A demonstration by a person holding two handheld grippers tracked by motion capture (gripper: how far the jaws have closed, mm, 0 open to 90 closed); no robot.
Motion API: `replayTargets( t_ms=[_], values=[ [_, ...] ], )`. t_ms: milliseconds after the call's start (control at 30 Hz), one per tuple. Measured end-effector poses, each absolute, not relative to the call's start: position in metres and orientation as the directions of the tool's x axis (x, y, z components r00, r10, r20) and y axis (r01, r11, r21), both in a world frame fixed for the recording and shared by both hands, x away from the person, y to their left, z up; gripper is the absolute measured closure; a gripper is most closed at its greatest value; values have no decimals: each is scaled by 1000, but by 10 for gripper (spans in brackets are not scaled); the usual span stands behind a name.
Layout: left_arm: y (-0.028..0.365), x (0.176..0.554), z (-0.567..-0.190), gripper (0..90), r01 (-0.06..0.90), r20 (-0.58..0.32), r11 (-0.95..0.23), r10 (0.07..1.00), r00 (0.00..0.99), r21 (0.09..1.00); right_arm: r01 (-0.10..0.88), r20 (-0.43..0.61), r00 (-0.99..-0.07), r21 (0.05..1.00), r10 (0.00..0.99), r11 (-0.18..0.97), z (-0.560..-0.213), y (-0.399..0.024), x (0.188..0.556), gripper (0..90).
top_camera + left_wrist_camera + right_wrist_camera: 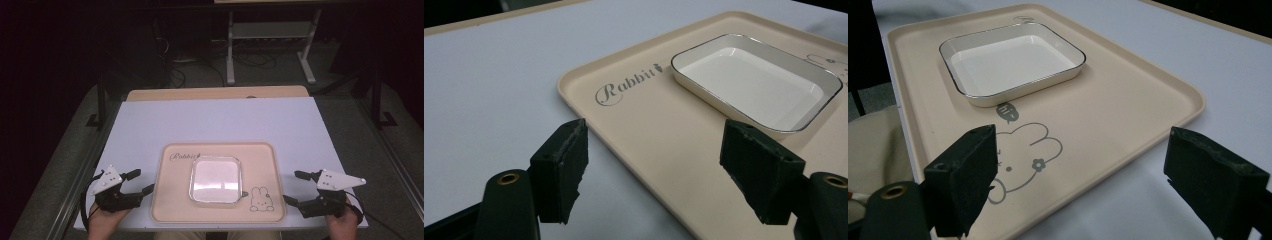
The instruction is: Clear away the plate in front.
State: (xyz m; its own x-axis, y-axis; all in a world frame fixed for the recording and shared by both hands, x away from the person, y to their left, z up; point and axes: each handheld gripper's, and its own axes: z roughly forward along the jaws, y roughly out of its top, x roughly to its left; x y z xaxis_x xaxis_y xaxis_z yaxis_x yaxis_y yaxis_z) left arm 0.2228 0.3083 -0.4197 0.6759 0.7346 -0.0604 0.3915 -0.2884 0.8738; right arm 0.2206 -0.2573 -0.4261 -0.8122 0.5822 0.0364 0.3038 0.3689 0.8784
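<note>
Tray point(165, 200) edges sit closest to both claws, and that looks deliberate: the left gripper point(139, 182) waits at the tray's left side and the right gripper point(295, 187) at its right side, each spread wide with nothing between its jaws, as though to take the tray by its two short sides at once. In the left gripper view the jaws straddle the raised beige rim point(624, 145), one pad over the table and the other over the tray floor, so a closing pinch would probably land on the lip; neither pad touches it yet, as far as I can tell. In the right gripper view the same holds, with the near pad above the printed rabbit point(1023, 150) and the far pad out over the table, the rim point(1148, 135) running between them. Just beyond the jaws, farther onto the tray, lies the white square dish point(215, 180) with a thin dark edge, flat and empty, roughly midway between the two claws and well apart from both; sitting loose on a smooth surface, it would likely slide if the tray tilts, which is a reason for lifting both sides evenly. Past the dish the script lettering point(624, 85) marks the tray's far edge, and beyond that the pale table point(215, 120) stretches away, bare.
</note>
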Motion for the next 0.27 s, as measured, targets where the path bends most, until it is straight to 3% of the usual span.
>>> replayTargets(
  t_ms=[267],
  values=[
    [306, 224, -422, 277, 400, -68, -293, 729, 681, 869, 299, 33, -815, 879, 578, 372, -425, -257, 220, 131]
  ],
)
